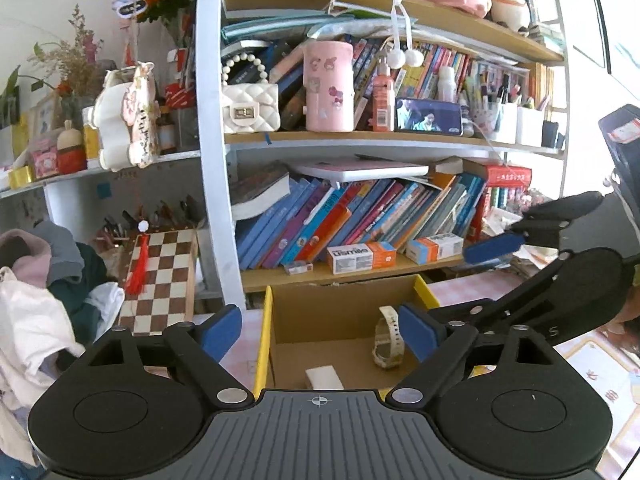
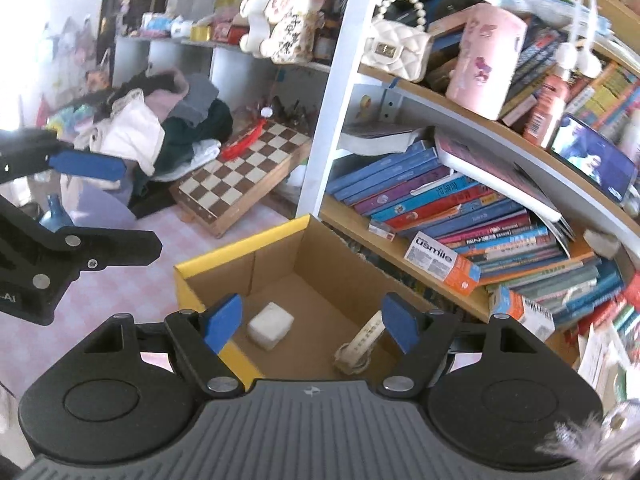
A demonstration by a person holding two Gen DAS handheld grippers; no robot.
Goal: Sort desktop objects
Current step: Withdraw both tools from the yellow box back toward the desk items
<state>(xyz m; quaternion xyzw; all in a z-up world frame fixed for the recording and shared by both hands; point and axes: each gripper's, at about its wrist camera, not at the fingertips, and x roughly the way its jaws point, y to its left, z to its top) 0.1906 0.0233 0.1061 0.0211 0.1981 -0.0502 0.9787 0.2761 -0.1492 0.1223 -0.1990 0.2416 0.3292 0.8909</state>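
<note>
An open cardboard box with a yellow rim (image 1: 269, 320) (image 2: 212, 260) stands on the pink checked desk below the bookshelf. Inside it lie a cream wristwatch (image 1: 387, 338) (image 2: 360, 340) and a small white block (image 1: 323, 377) (image 2: 270, 325). My left gripper (image 1: 320, 330) is open and empty, just in front of and above the box. My right gripper (image 2: 312, 322) is open and empty, also over the box's near side. The right gripper also shows at the right of the left wrist view (image 1: 494, 246), and the left gripper at the left of the right wrist view (image 2: 86, 166).
A crowded bookshelf (image 1: 340, 220) with leaning books and small toothpaste boxes (image 1: 360, 256) stands right behind the box. A wooden chessboard (image 1: 160, 280) (image 2: 244, 164) and a heap of clothes (image 1: 44, 292) (image 2: 152, 132) lie to the left.
</note>
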